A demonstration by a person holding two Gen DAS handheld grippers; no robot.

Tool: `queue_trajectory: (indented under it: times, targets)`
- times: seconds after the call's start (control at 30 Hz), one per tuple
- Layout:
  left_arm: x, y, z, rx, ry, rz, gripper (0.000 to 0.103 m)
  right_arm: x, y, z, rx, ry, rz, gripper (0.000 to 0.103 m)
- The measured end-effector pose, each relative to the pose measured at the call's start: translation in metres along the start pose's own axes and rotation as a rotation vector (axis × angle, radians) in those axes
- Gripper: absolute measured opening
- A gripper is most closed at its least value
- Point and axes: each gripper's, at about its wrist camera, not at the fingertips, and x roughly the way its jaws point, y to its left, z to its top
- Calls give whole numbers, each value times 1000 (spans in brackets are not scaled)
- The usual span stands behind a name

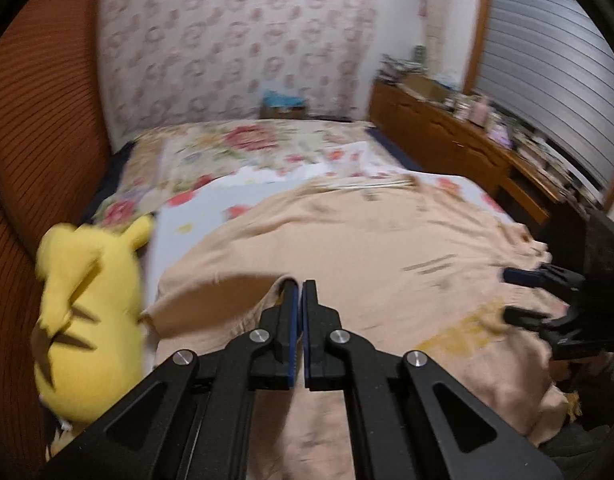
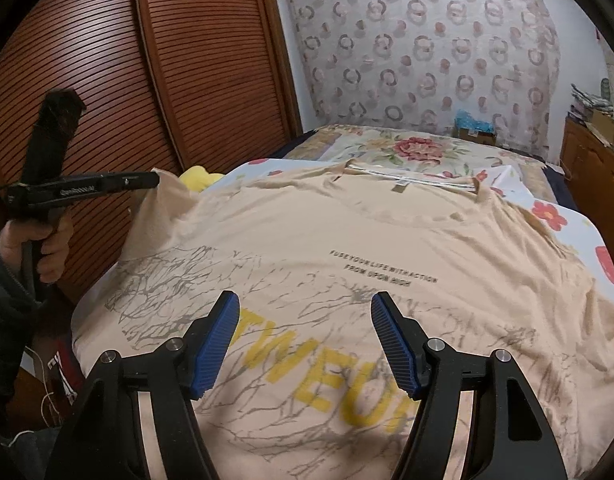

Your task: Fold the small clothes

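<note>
A beige T-shirt (image 2: 347, 240) with yellow letters and a grey branch print lies spread on the bed, collar toward the far end. My left gripper (image 1: 301, 288) is shut on the shirt's left sleeve (image 1: 227, 300) and holds that edge lifted off the bed. From the right wrist view the left gripper (image 2: 155, 180) is at the left, with the sleeve (image 2: 167, 200) pulled up to its tip. My right gripper (image 2: 305, 312) hangs open over the printed lower part of the shirt with nothing between its pads. It also shows at the right edge as the right gripper (image 1: 523, 296), low above the shirt.
A yellow plush toy (image 1: 91, 300) lies left of the shirt against the slatted wooden wardrobe door (image 2: 107, 80). Floral bedding (image 1: 235, 148) covers the far end of the bed. A cluttered wooden dresser (image 1: 467, 140) runs along the right side. A hand (image 2: 39, 240) grips the left tool.
</note>
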Motion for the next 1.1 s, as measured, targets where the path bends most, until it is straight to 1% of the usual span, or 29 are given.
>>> queue_trajectory:
  times: [0.13, 0.17, 0.23, 0.27, 0.3, 0.33, 0.37, 0.43, 0.47, 0.57, 0.6, 0.7, 0.8, 0.83, 0.93, 1.03, 1.1]
  targets:
    - [-3, -39, 7, 68, 3, -42, 3, -1, 2, -3, 15, -8, -12, 70]
    - [-5, -45, 8, 77, -1, -52, 9, -1, 2, -3, 18, -7, -13, 70]
    - [-6, -52, 9, 90, 6, -58, 23, -1, 3, -6, 20, -8, -20, 70]
    - [-8, -52, 9, 95, 3, -53, 39, -1, 4, -6, 21, -9, -24, 70]
    - [-10, -51, 8, 99, -3, -53, 47, -1, 6, -6, 24, -15, -25, 71]
    - [-11, -47, 6, 96, 1, -48, 50, -1, 8, -7, 25, -19, -25, 70]
    - [-10, -44, 5, 88, 6, -32, 59, -1, 9, -5, 24, -19, -26, 71]
    - [-11, -29, -4, 67, 15, 17, 70, 1, 13, -3, 15, -20, -27, 71]
    - [-11, -22, -10, 57, 19, 33, 78, 3, 16, -2, 7, -17, -23, 71]
    - [-11, 1, -30, 14, 48, 72, 79, 9, 23, 5, -27, -11, -4, 70]
    - [-11, 4, -36, 4, 55, 81, 79, 13, 26, 8, -38, -6, 6, 70]
    - [-11, 26, -58, -35, 81, 125, 79, 27, 39, 16, -68, 13, 45, 70]
    - [-17, 40, -74, -77, 75, 145, 79, 47, 52, 32, -101, 30, 105, 70]
    - [-19, 43, -78, -91, 68, 146, 79, 56, 58, 37, -109, 40, 130, 66]
    - [-23, 49, -87, -119, 59, 159, 79, 84, 76, 49, -133, 74, 193, 59]
    - [-25, 52, -91, -131, 52, 163, 79, 115, 97, 56, -172, 124, 236, 53]
    - [-24, 54, -94, -143, 50, 158, 79, 134, 106, 61, -196, 154, 254, 53]
